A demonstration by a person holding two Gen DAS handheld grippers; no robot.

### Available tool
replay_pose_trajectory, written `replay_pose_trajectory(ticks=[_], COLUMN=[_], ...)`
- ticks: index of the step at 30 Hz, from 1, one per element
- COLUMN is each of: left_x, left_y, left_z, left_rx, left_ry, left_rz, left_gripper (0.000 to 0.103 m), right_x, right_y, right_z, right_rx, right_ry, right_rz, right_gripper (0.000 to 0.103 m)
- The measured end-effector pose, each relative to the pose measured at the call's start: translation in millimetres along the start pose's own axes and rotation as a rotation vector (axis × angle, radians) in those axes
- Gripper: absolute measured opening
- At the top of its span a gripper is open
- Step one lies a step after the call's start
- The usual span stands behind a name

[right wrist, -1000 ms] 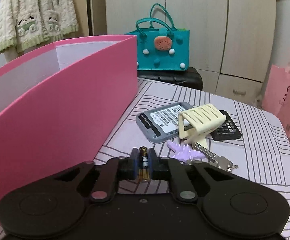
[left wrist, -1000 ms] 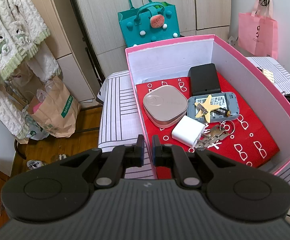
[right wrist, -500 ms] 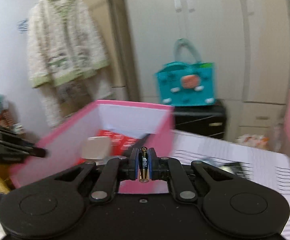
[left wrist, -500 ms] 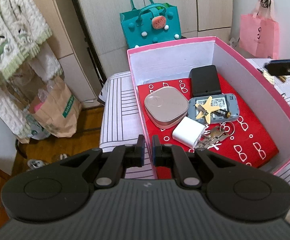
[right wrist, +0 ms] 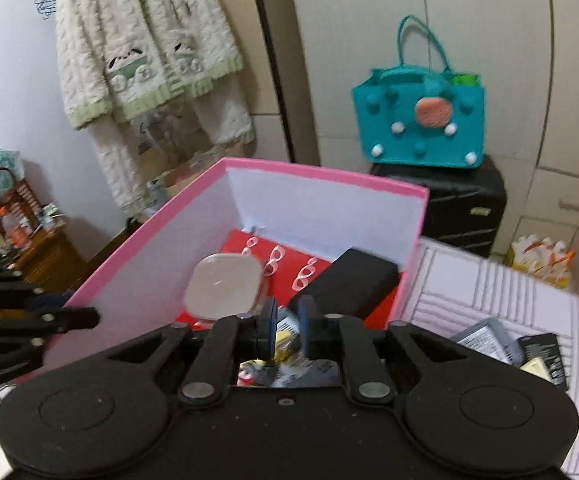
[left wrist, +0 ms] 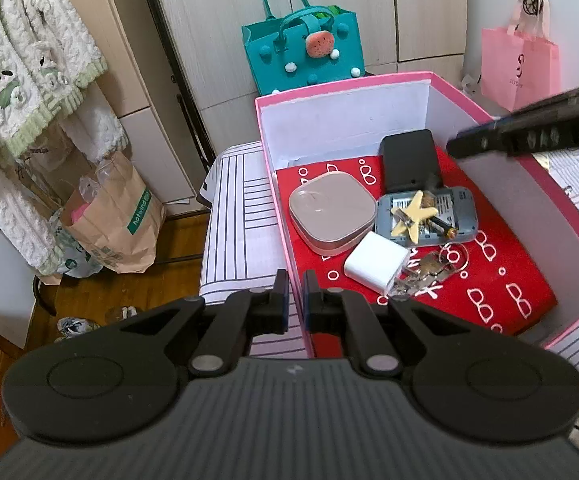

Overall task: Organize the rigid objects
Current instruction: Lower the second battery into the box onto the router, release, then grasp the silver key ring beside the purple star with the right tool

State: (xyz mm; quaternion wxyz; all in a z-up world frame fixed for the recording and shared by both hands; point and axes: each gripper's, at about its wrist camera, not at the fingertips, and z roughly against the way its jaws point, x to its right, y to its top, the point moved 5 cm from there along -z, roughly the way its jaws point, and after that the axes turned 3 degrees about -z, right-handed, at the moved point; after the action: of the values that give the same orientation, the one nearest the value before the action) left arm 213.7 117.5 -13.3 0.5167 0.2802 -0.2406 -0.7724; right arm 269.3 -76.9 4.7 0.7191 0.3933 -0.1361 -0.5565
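The pink box (left wrist: 369, 88) with a red lining holds a beige rounded case (left wrist: 331, 210), a black case (left wrist: 409, 162), a grey device (left wrist: 453, 208) with a yellow star (left wrist: 413, 216) and a battery (left wrist: 441, 229) on it, a white charger (left wrist: 375, 262) and keys (left wrist: 429, 272). My left gripper (left wrist: 294, 292) is shut on the box's near wall. My right gripper (right wrist: 286, 320) hovers over the box (right wrist: 321, 172), blurred at the right (left wrist: 461, 146) in the left wrist view. Its jaws are opening, and only the box's contents show between the pads.
A striped cloth (left wrist: 237, 216) covers the table. A grey device (right wrist: 485, 338) and a black flat pack (right wrist: 541, 348) lie on it to the right of the box. A teal bag (left wrist: 301, 52), a pink bag (left wrist: 521, 64) and a paper bag (left wrist: 113, 216) stand around.
My right gripper rose from the table and swung over the box with a small battery clamped. Its jaws have since parted and the battery is gone from between them. The left gripper kept still.
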Motion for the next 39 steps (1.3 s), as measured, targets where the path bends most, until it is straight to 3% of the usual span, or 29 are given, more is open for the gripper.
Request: replay_pose_trajectory(ticks=[7,18,20,27,30,37,39], left_x=[0.0,-4.6,-5.4,-5.4,-5.4,-6.8,-6.6], left_y=[-2.1,-1.8,-1.9,-2.4,-2.2,-1.9,-1.7], left_z=[0.8,1.7,1.8,2.1,2.0,2.2,2.3], left_rx=[-0.001,0.003,0.004,0.002,0.001,-0.005,-0.006], left_ry=[-0.016,-0.05,-0.052,-0.048,-0.048,-0.051,-0.049], left_rz=[-0.004,0.014,0.013,0.014,0.014,0.023,0.023], left_gripper=[0.007,0.007,0.007,0.007,0.007,0.007,0.007], right_x=[30.9,134.4,142.1,153.5,160.8,161.5,156.4], right_y=[6.9,-59.6,-70.2,-99.6,-107.9,-107.8,-109.1], right_z=[51.8,75.3,71.3,52.3,45.2,35.1,33.8], right_rx=[0.08,-0.035,-0.048,-0.027,-0.019,0.051,0.063], right_ry=[-0.031,-0.15,-0.149,-0.234,-0.271,-0.204,-0.226], right_rz=[-0.082,-0.301,-0.299,-0.166,-0.128,-0.188,-0.175], right_gripper=[0.018,0.026,0.028,0.058,0.059,0.061,0.054])
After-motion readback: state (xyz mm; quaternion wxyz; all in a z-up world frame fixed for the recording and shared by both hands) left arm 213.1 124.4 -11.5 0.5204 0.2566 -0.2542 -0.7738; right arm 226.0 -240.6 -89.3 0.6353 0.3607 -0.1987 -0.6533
